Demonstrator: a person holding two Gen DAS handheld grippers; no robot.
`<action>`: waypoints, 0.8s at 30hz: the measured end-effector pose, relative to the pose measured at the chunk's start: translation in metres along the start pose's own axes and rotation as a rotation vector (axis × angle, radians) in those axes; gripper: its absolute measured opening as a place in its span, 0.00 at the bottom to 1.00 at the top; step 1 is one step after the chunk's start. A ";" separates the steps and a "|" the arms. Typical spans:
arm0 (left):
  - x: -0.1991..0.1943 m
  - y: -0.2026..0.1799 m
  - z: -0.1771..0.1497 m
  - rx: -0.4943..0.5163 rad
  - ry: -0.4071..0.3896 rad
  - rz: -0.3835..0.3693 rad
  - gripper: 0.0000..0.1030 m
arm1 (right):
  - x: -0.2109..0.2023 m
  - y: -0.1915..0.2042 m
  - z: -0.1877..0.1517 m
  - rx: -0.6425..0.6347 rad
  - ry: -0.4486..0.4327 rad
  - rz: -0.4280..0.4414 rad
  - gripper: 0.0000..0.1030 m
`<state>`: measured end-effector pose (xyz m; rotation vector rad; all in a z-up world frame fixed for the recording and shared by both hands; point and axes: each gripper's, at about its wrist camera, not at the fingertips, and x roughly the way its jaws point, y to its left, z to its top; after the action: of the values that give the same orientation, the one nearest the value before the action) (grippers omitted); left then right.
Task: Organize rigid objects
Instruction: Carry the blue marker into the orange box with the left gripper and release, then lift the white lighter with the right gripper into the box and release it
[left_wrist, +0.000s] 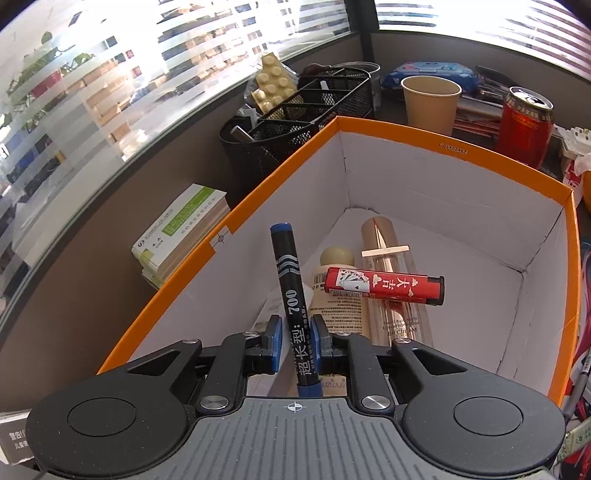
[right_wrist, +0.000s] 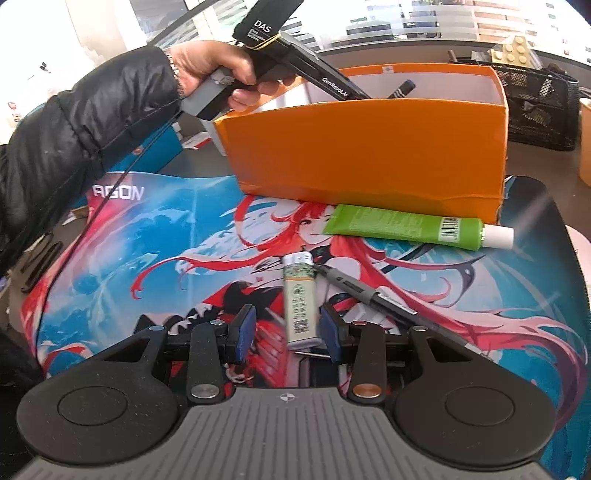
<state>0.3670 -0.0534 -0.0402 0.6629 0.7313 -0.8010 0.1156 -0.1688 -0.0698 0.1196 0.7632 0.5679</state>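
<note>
Marker (left_wrist: 291, 314) sits between loosened left jaws inside box (left_wrist: 461, 149); right jaws (unclenched) straddle lighter (right_wrist: 300, 301).

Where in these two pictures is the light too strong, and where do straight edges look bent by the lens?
Left wrist view: the window at the top is blown out to white, and the orange box rim bows; the marker stays sharp. Right wrist view: glare washes out the top right window, the mat edges curve, and the lighter is clear.
</note>
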 end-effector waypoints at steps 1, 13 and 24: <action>-0.001 0.000 0.000 -0.006 -0.003 0.006 0.18 | 0.001 0.000 0.000 -0.007 0.001 -0.008 0.36; -0.038 0.010 -0.007 -0.102 -0.116 0.054 0.67 | 0.015 0.021 -0.001 -0.145 0.010 -0.114 0.36; -0.105 -0.009 -0.037 -0.129 -0.273 0.239 0.94 | 0.022 0.026 -0.001 -0.169 -0.003 -0.165 0.36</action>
<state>0.2967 0.0106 0.0185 0.5008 0.4416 -0.6039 0.1159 -0.1351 -0.0757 -0.0981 0.7111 0.4729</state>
